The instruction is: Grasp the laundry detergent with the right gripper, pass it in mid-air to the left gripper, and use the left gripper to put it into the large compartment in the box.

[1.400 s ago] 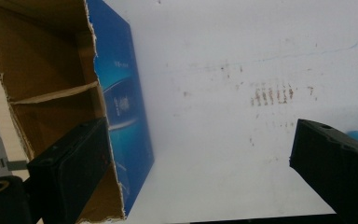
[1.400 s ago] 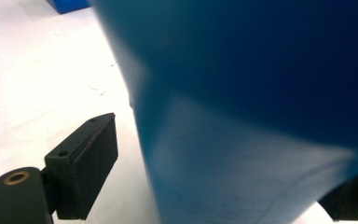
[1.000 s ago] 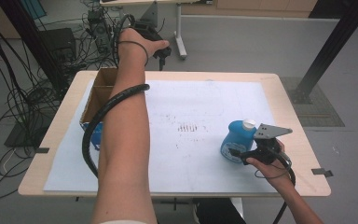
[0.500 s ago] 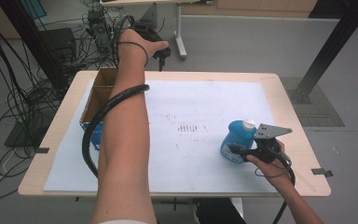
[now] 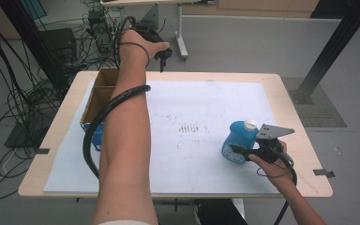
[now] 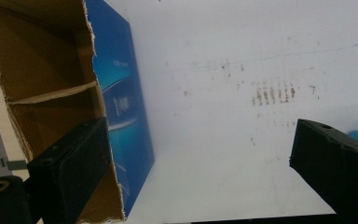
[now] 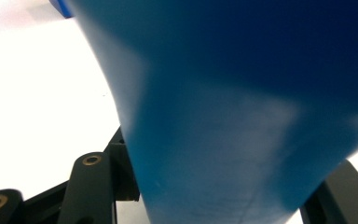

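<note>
Now my right claw (image 5: 238, 151), at the lower right of the high view, has just been closing and is clenched on the blue bottle (image 5: 236, 142), whose white cap (image 5: 250, 124) points up; in the right gripper view the bottle's blue body (image 7: 242, 116) sits between my black jaws. The bottle stands on the white sheet (image 5: 206, 108) that covers the surface (image 5: 290, 108), right of the faint reddish marks (image 5: 191, 127) at the sheet's middle. My left claw (image 5: 161, 55) is raised at the upper middle of the frame, past the far edge of the surface, its jaws released and wide apart with nothing between them. A cardboard box (image 5: 98, 96) with a blue side (image 6: 123, 107) sits at the sheet's left edge.
</note>
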